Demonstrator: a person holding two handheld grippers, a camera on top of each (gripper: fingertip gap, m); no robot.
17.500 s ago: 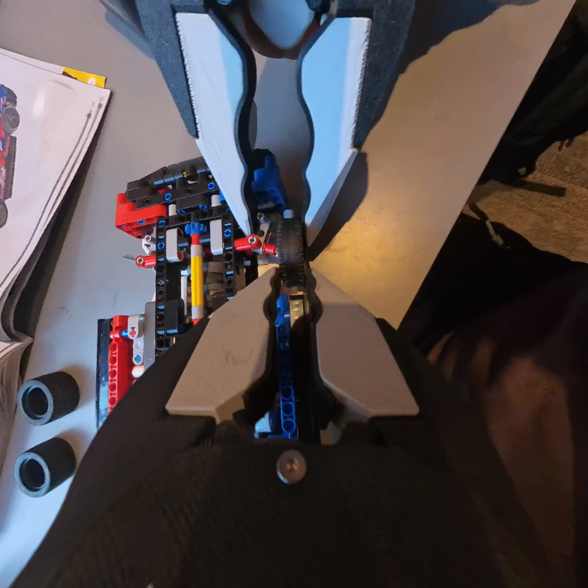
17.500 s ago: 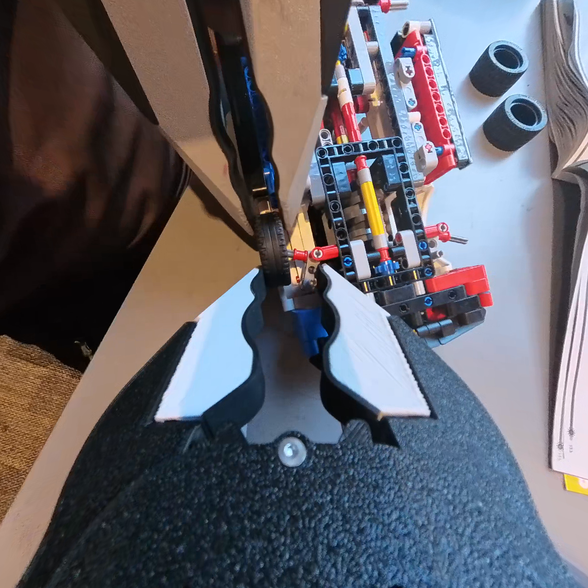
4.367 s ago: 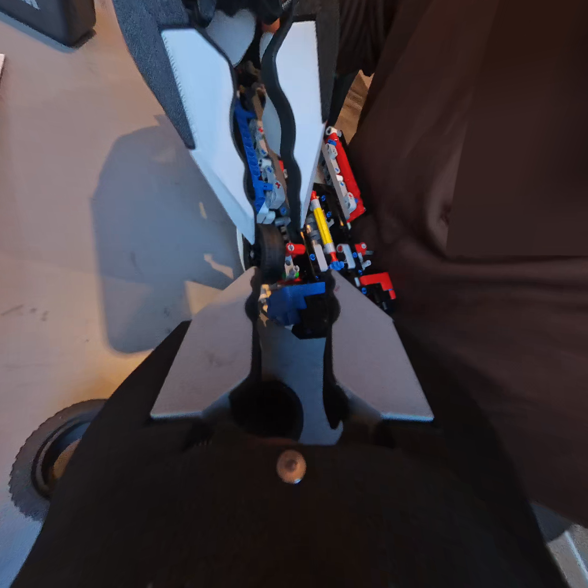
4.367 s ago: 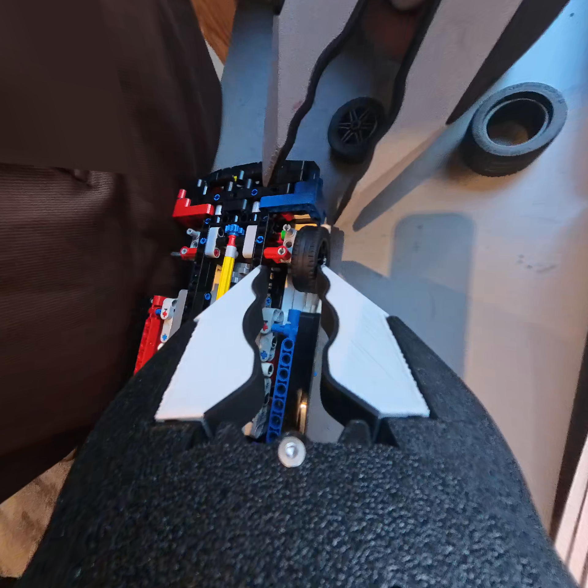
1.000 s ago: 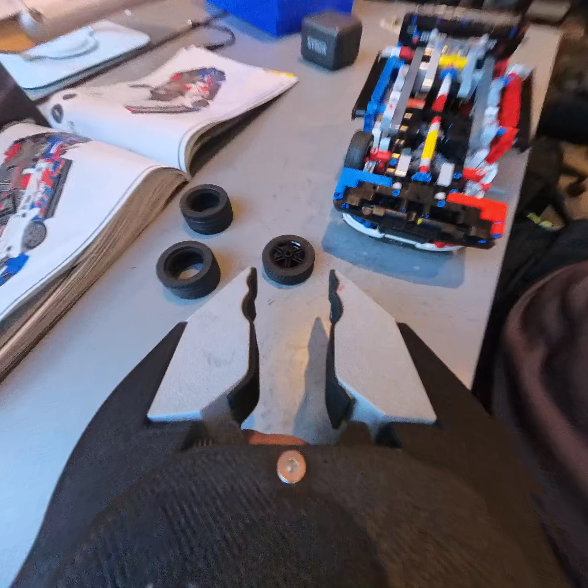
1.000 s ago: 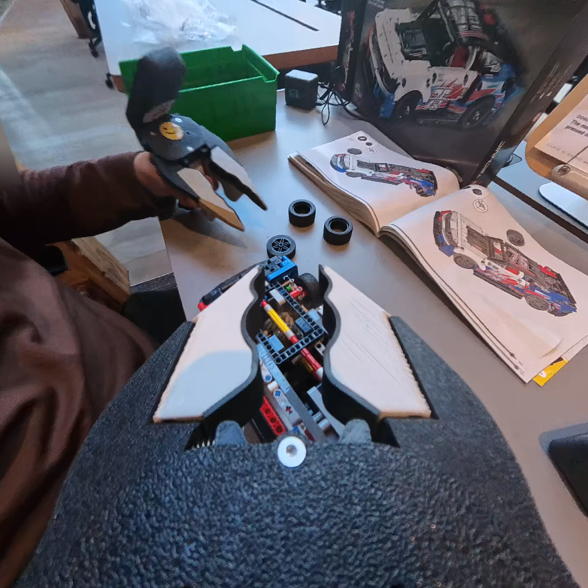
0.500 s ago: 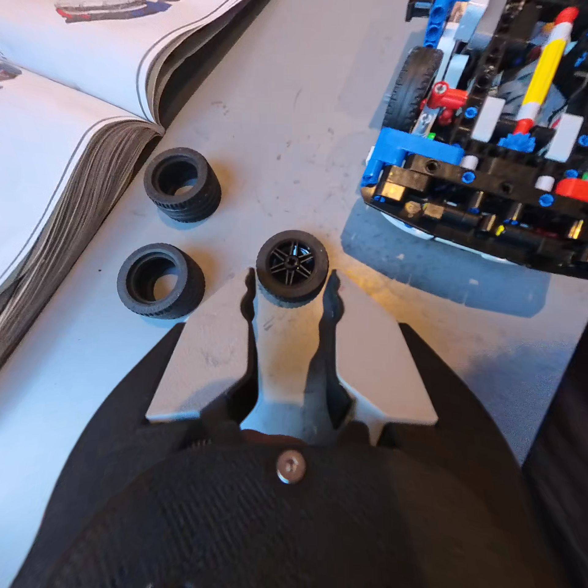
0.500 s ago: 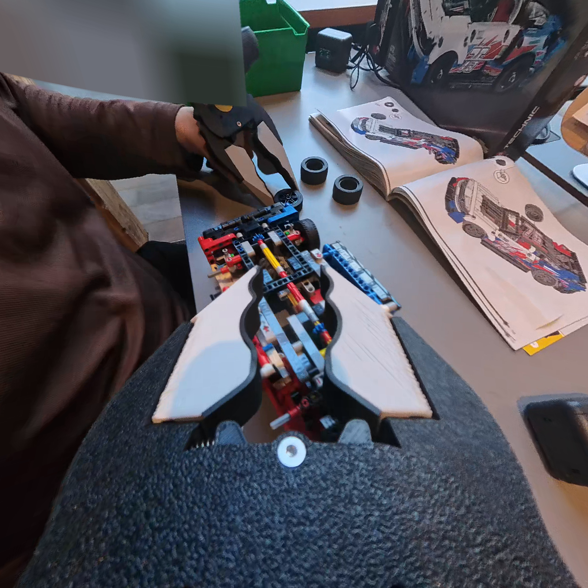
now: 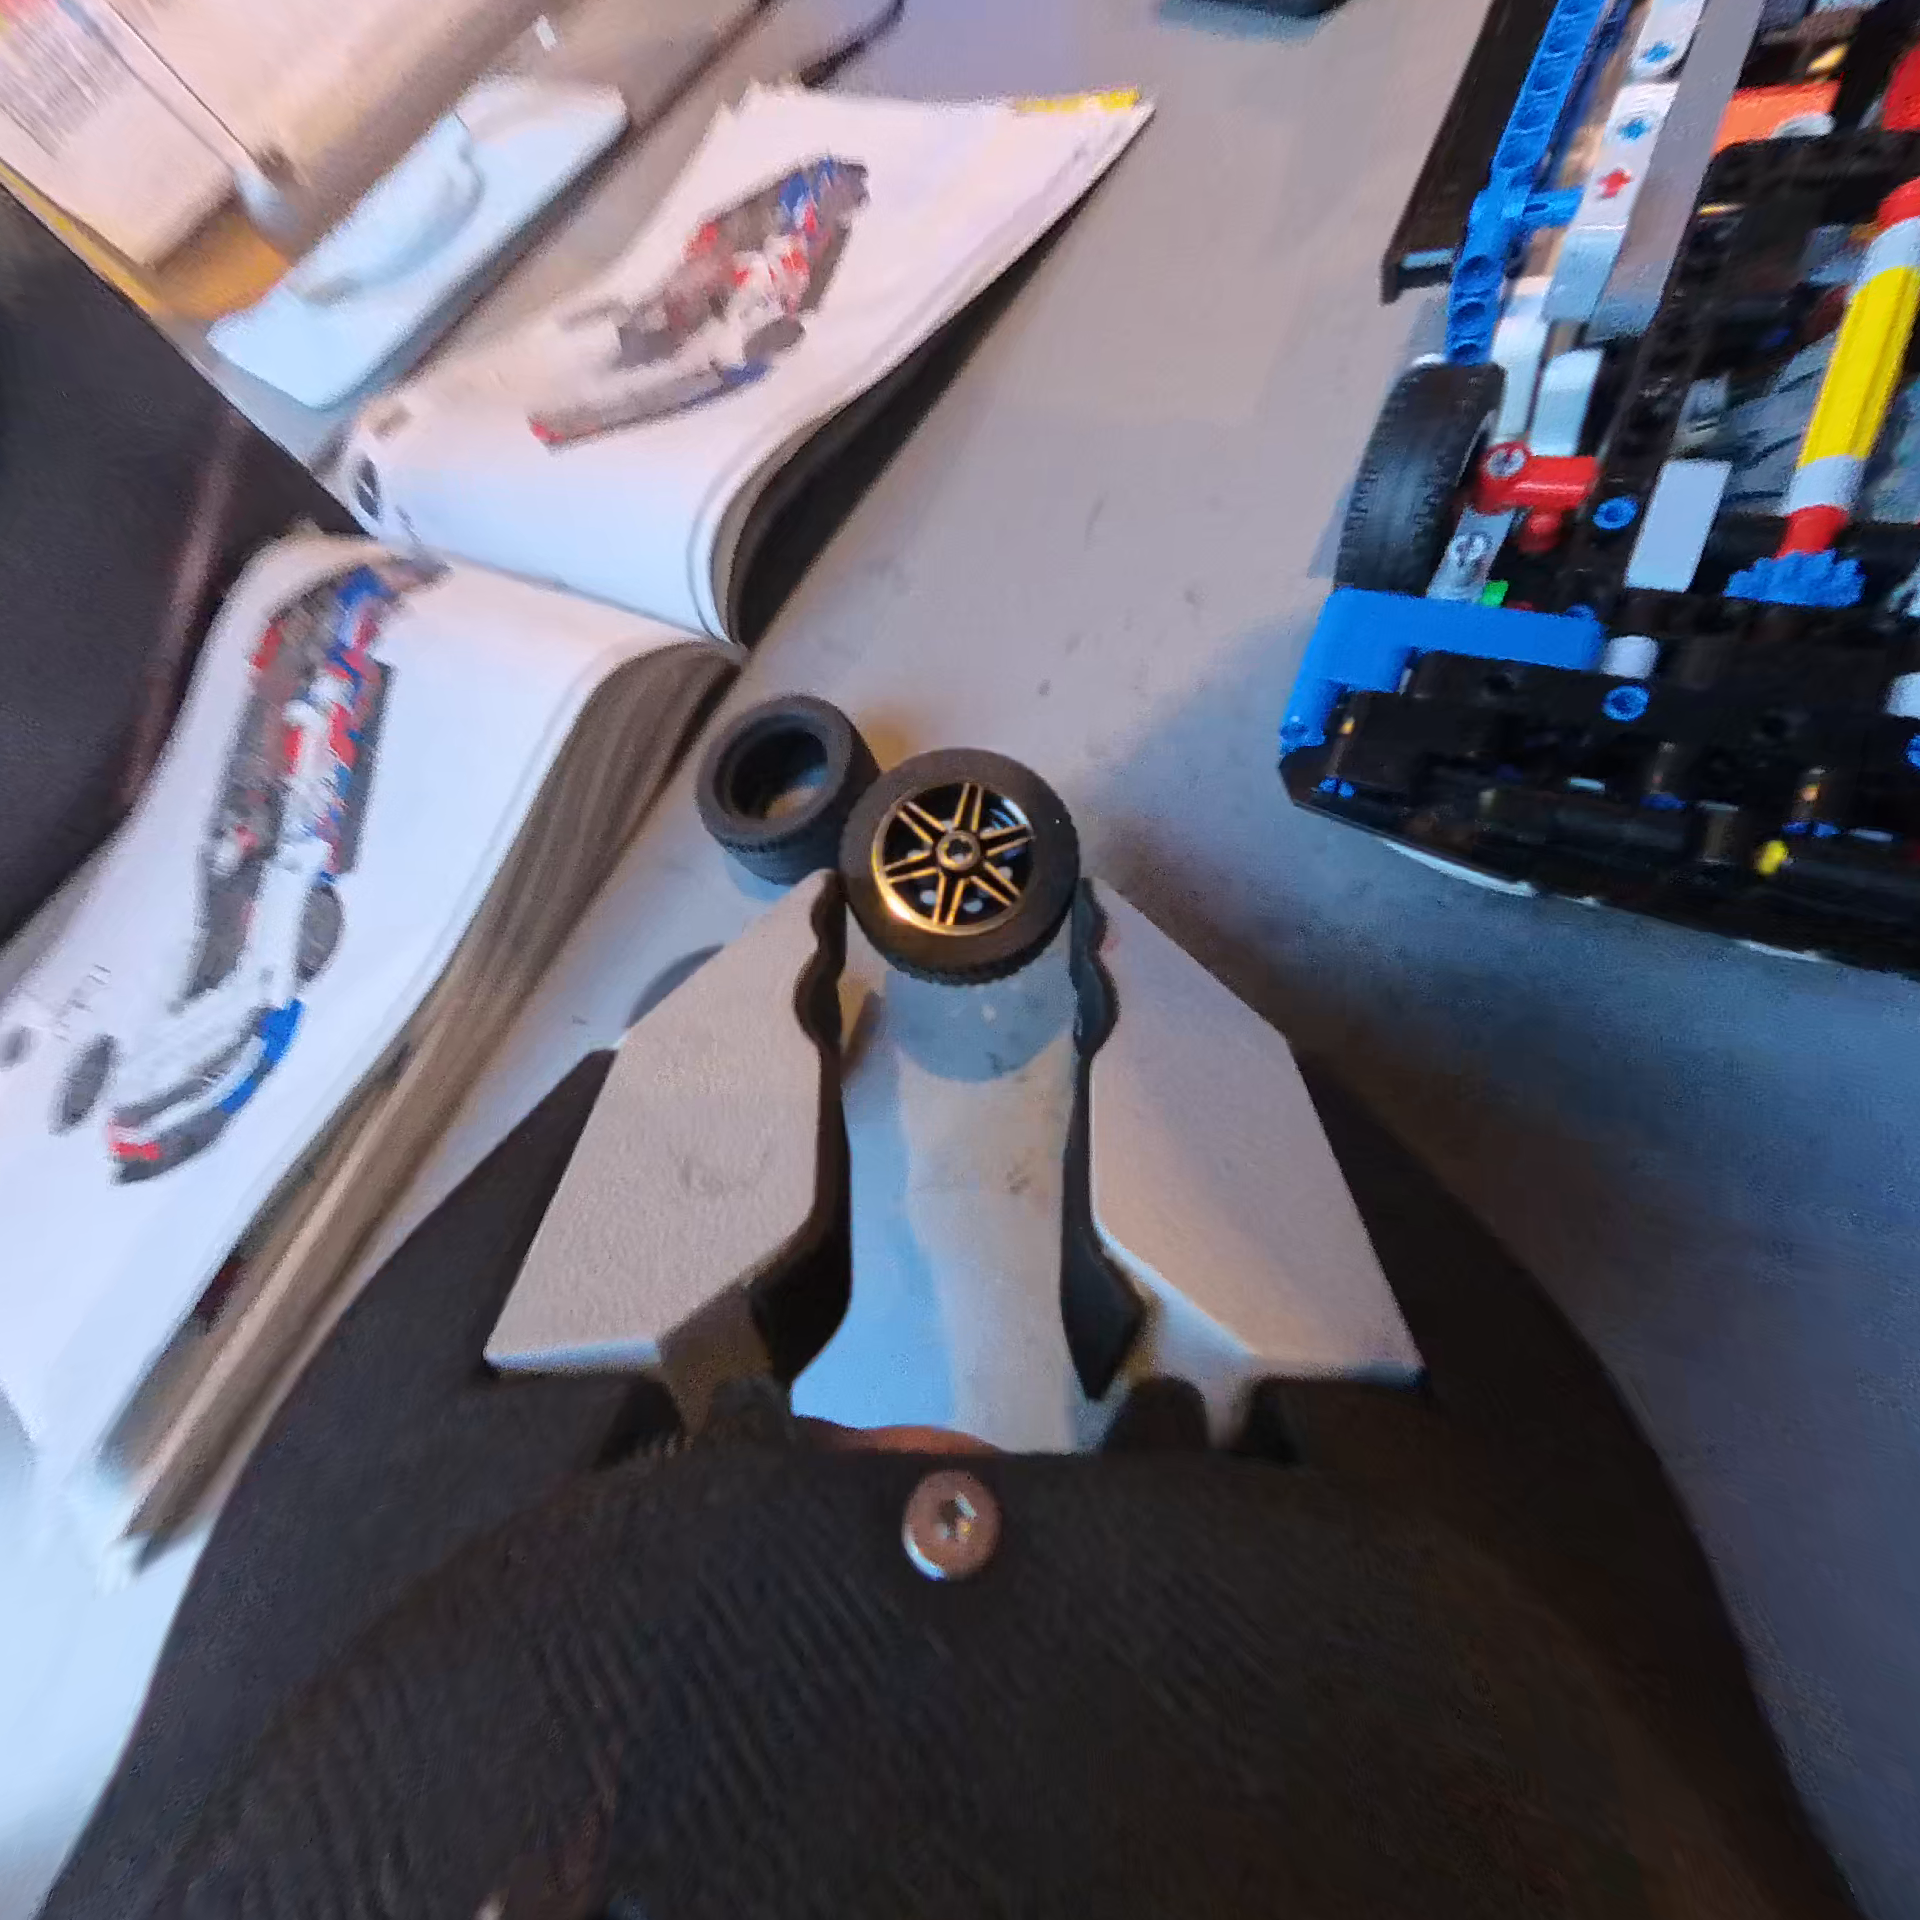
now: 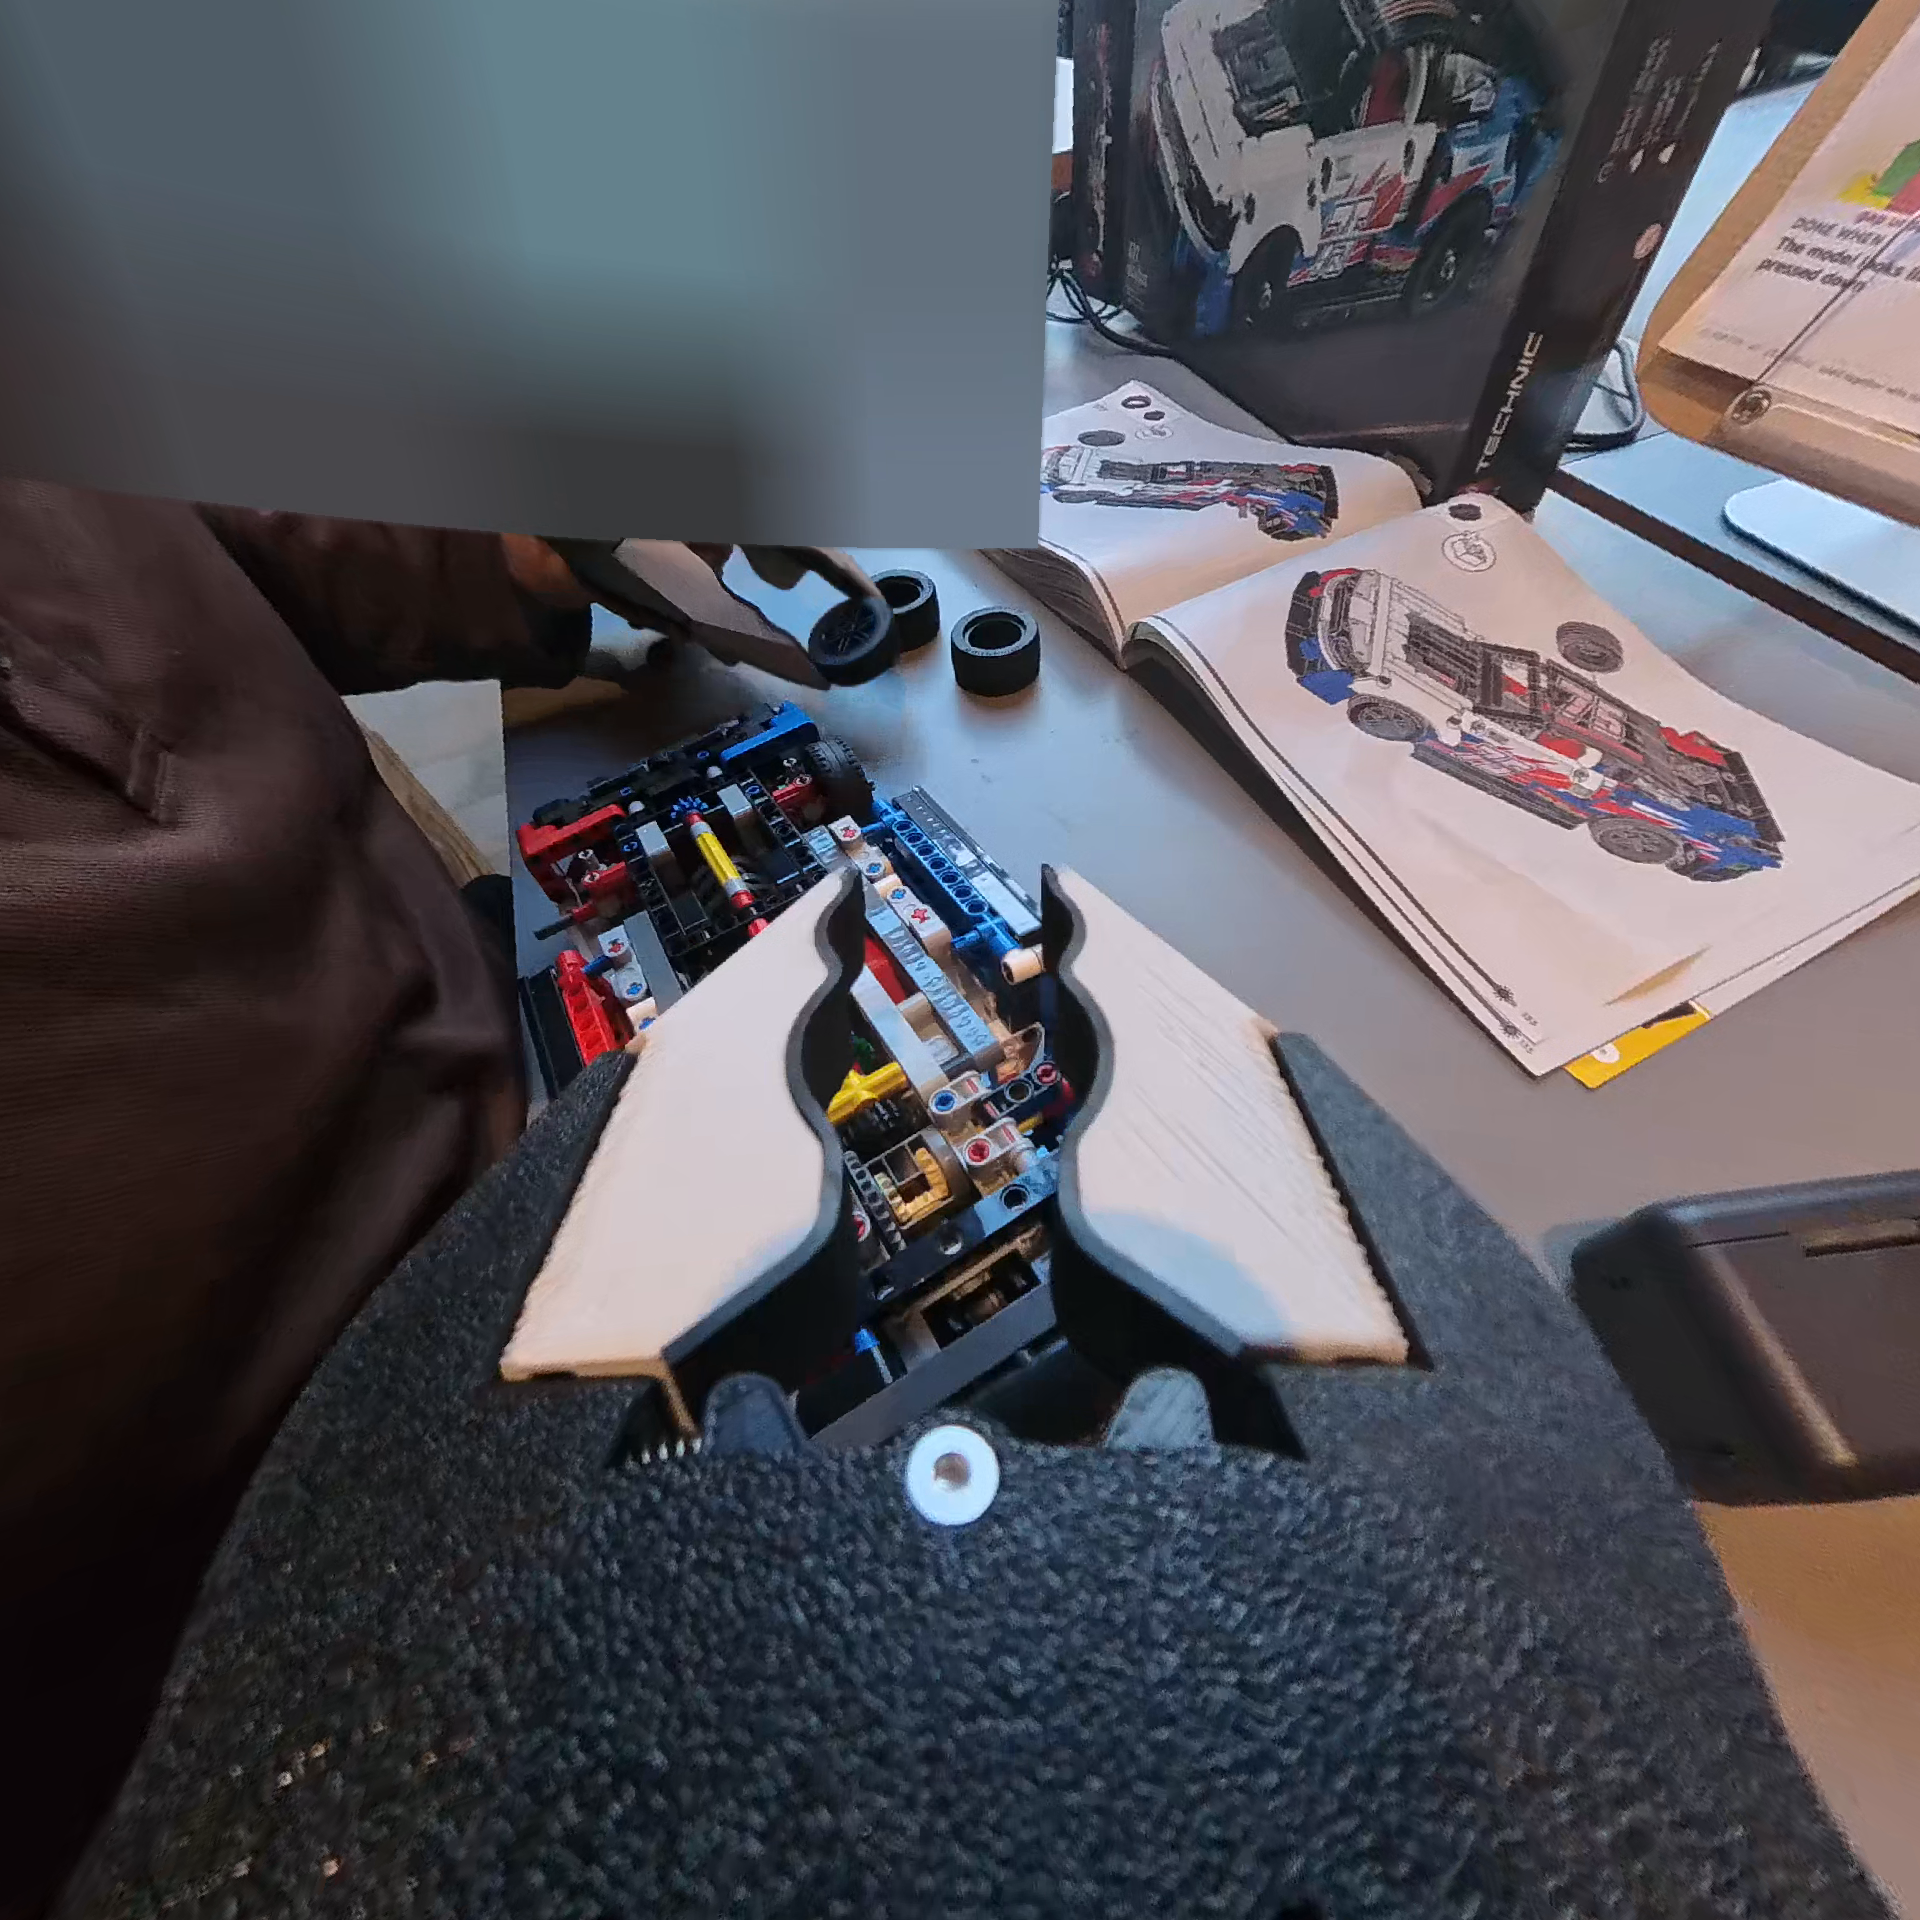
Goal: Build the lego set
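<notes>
The lego car chassis (image 10: 727, 862), black with blue, red and yellow parts, lies on the grey table (image 10: 1143, 810). One wheel is fitted at its front corner (image 9: 1418, 478). My left gripper (image 9: 956, 914) is shut on a black wheel with a spoked rim (image 9: 956, 862), held just off the table left of the chassis. It also shows in the right wrist view (image 10: 826, 634). My right gripper (image 10: 948, 894) is over the rear of the chassis, jaws apart, and the chassis is wider than the gap.
Two loose black tyres (image 10: 995, 649) (image 10: 911, 608) lie beyond the wheel. An open instruction book (image 10: 1455, 748) lies to the right, with the set's box (image 10: 1351, 208) behind it. A black device (image 10: 1756, 1330) sits near right. A person's brown sleeve (image 10: 208, 935) is on the left. The tips of one gripper are about 25 cm away from the tips of the other. The black device (image 10: 1756, 1330) is closer to my right gripper, around 20 cm from its tips; the left tips are 35 cm off.
My left gripper closed on the spoked wheel and raised it off the table. My right gripper drew back along the chassis toward its rear.
</notes>
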